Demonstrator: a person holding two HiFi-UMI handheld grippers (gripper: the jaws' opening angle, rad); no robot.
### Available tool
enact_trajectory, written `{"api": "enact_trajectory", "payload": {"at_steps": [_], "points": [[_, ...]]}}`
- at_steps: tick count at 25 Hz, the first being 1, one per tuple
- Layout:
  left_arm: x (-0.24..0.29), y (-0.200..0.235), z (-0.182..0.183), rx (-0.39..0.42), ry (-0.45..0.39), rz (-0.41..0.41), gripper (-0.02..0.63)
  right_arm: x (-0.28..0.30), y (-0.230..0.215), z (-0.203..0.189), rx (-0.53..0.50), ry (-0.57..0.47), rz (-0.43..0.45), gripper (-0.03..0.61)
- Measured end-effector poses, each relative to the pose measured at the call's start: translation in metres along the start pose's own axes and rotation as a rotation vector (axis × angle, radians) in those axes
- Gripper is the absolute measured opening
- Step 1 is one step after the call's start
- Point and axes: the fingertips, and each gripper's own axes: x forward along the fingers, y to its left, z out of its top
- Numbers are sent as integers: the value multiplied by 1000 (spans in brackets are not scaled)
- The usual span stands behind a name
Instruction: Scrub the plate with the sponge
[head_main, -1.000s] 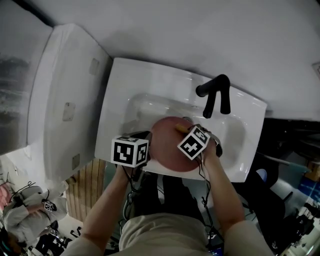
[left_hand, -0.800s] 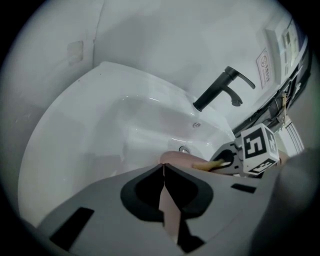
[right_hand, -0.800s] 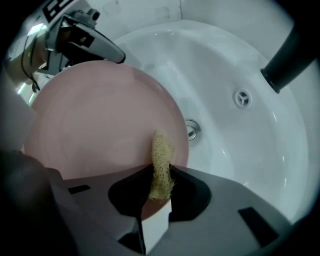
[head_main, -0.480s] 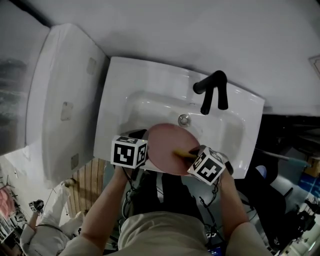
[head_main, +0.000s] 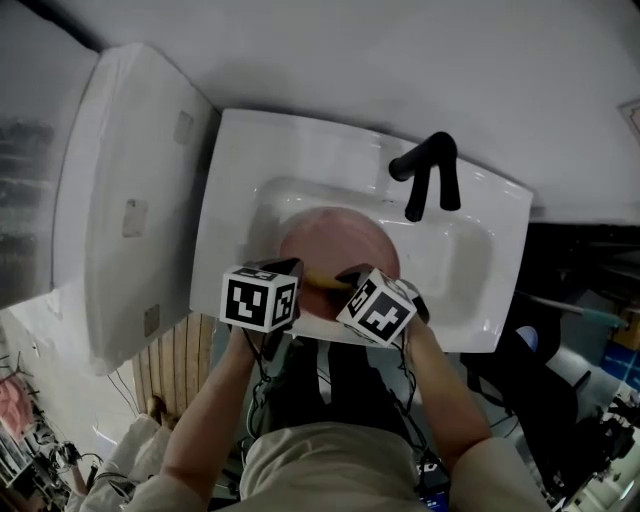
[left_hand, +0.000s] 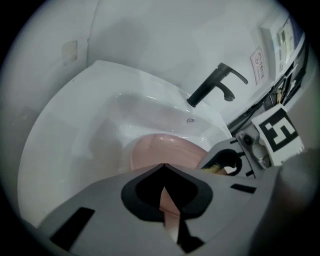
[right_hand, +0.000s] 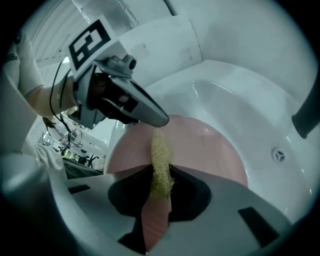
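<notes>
A pink plate (head_main: 345, 243) sits tilted in the white sink (head_main: 235, 200). My left gripper (head_main: 290, 270) is shut on the plate's near left rim; in the left gripper view the pink rim (left_hand: 167, 212) runs between the closed jaws of that gripper (left_hand: 163, 167). My right gripper (head_main: 345, 277) is shut on a thin yellow fibrous sponge (right_hand: 160, 152), which lies against the plate's face (right_hand: 205, 145) close to the left gripper (right_hand: 122, 102). The sponge (head_main: 318, 281) shows between the two marker cubes. The right gripper (left_hand: 235, 160) also appears in the left gripper view.
A black faucet (head_main: 430, 180) stands at the sink's far right rim. The drain (right_hand: 278, 155) lies beyond the plate. A white panel (head_main: 130, 200) flanks the sink on the left. Dark clutter and cables (head_main: 590, 420) fill the floor at the right.
The right gripper swept the sponge from the plate's far side to its near right edge, then left toward the left gripper. The plate shifted farther into the basin, covering the drain in the head view.
</notes>
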Motion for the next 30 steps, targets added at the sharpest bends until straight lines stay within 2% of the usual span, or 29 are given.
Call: {"api": "enact_trajectory", "payload": {"at_steps": [3,5,11,15,18,21,24,27,30], "points": [[4,-2,-3,41,26,17,3,9,-15,8,9,-7,-14,78],[5,1,-2,38,28,29,3,13,-23,14,19,-17,-27,78],[12,2,-2,77,62,42,3,26,-70,25,50,-37,-212,78],[15,3,0,85,61,50,3,17,-105,0,64,73,-343,78],[16,2,-1,83,65,42,3,3,-116,-27,50,169,-390,78],[17,1,-2,90,72,41,3,-12,-110,-49,43,222,-389,78],[18,2,-3,99,72,50,3,-25,-93,-66,54,252,-348,79],[19,2,-3,97,67,52,4,-35,-66,-75,63,248,-259,80],[16,1,-3,89,55,52,5,-34,-33,-68,69,178,-127,81]]}}
